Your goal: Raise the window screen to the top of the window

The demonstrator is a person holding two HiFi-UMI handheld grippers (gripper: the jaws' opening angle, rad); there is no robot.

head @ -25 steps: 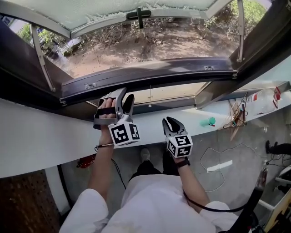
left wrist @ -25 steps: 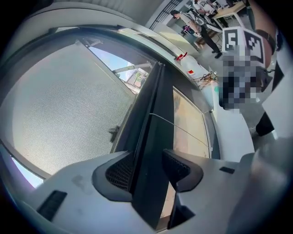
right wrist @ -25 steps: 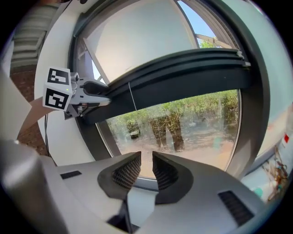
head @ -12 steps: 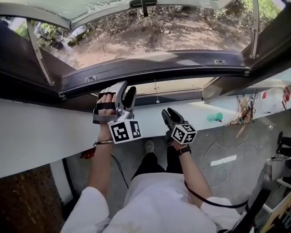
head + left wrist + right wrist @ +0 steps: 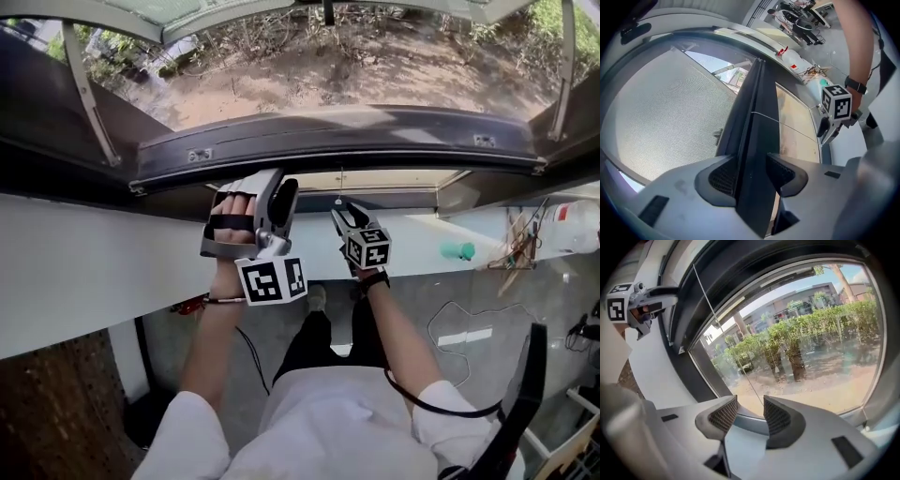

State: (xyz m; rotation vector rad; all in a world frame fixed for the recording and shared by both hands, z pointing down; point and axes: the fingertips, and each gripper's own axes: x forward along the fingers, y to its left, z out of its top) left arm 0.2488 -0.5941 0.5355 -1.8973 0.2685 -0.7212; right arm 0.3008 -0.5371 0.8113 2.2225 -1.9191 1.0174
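Note:
A dark bar point(image 5: 375, 141) runs across the window, with grey mesh point(image 5: 661, 117) of the screen on one side of it. My left gripper point(image 5: 278, 189) is shut on this dark bar point(image 5: 757, 108), both pads pressed against its sides. To its right, my right gripper point(image 5: 349, 216) points at the lower pane above the white sill. Its jaws have just been opening and stand open. A thin cord point(image 5: 740, 366) hangs down the glass to just ahead of the gap, and no pad presses on it. The left gripper view shows the right gripper point(image 5: 829, 133) beside the pane.
A white ledge point(image 5: 94, 272) spans the view below the window. On its right lie a green object point(image 5: 457, 250) and a bundle of sticks and wires point(image 5: 520, 248). Metal stays point(image 5: 89, 94) hold the outer sash open. A cable point(image 5: 459, 323) loops on the floor.
My right gripper has moved forward to the lower pane and the cord, and its jaws have spread apart. The left gripper keeps its grip on the dark bar.

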